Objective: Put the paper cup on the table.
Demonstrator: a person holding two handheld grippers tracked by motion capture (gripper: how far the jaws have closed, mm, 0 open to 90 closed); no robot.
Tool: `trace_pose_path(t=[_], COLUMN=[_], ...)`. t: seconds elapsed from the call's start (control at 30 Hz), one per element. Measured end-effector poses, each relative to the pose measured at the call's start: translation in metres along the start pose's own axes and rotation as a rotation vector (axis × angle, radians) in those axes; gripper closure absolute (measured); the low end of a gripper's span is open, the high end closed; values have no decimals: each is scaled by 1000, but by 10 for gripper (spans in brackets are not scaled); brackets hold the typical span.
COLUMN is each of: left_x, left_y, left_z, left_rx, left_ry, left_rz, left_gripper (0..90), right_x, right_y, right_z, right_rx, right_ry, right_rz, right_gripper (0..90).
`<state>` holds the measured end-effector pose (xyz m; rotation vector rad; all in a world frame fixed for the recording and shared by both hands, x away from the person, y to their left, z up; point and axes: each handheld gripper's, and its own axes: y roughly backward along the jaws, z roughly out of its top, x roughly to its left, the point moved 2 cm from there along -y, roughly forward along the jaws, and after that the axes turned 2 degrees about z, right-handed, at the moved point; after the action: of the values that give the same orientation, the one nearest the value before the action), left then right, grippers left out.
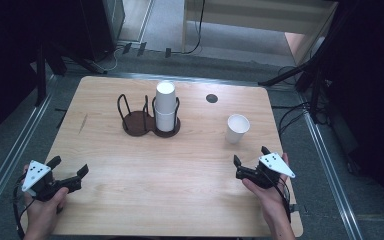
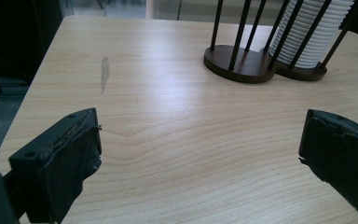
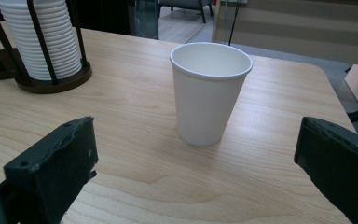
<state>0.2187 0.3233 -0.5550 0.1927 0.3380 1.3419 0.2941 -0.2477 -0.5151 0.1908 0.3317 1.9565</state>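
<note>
The paper cup (image 3: 211,92) stands upright and alone on the wooden table (image 1: 180,190), at about one o'clock from your right gripper (image 1: 250,159) and near it, mouth up and apparently empty. Judge it as very light, thin-walled and easy to crush or tip: a hard squeeze would likely fold the wall, and a nudge at the rim would likely topple it. Take it around the middle of the wall, below the rolled rim, with just enough pressure to hold. In the right gripper view it sits between the jaws' lines but farther off, touching neither; those jaws are spread wide, wider than the cup.

Outward at ten o'clock from the cup stands the dark wire holder (image 1: 149,120) with two round bays. Its right bay carries a stack of white cups (image 1: 165,106), rims ribbed one over another in the gripper views; its left bay is bare. The upright black rods around each bay are what your jaws would meet if you lower a cup in, so come from above.

Your left gripper (image 1: 71,171) hovers low at the table's seven o'clock corner, jaws spread apart with nothing between them, well apart from the holder. A small dark round spot (image 1: 211,98) lies on the table at twelve o'clock from the lone cup. Nothing stands between your right gripper and the cup.
</note>
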Motion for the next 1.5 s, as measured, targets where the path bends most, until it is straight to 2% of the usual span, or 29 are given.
trace_pose_path(t=[0.23, 0.67, 1.0, 1.5], left_x=[0, -1, -1, -1], left_y=[0, 0, 0, 0], left_z=[0, 0, 0, 0], left_rx=[-1, -1, -1, 0], left_ry=[1, 0, 0, -2], left_rz=[0, 3, 3, 2], left_gripper=[0, 0, 0, 0], right_x=[-6, -29, -48, -66], right_y=[14, 40, 52, 71], right_z=[-2, -22, -42, -56], right_rx=[-14, 3, 19, 13], right_ry=[2, -10, -32, -63], right_rz=[-7, -47, -88, -138], right_gripper=[0, 0, 0, 0])
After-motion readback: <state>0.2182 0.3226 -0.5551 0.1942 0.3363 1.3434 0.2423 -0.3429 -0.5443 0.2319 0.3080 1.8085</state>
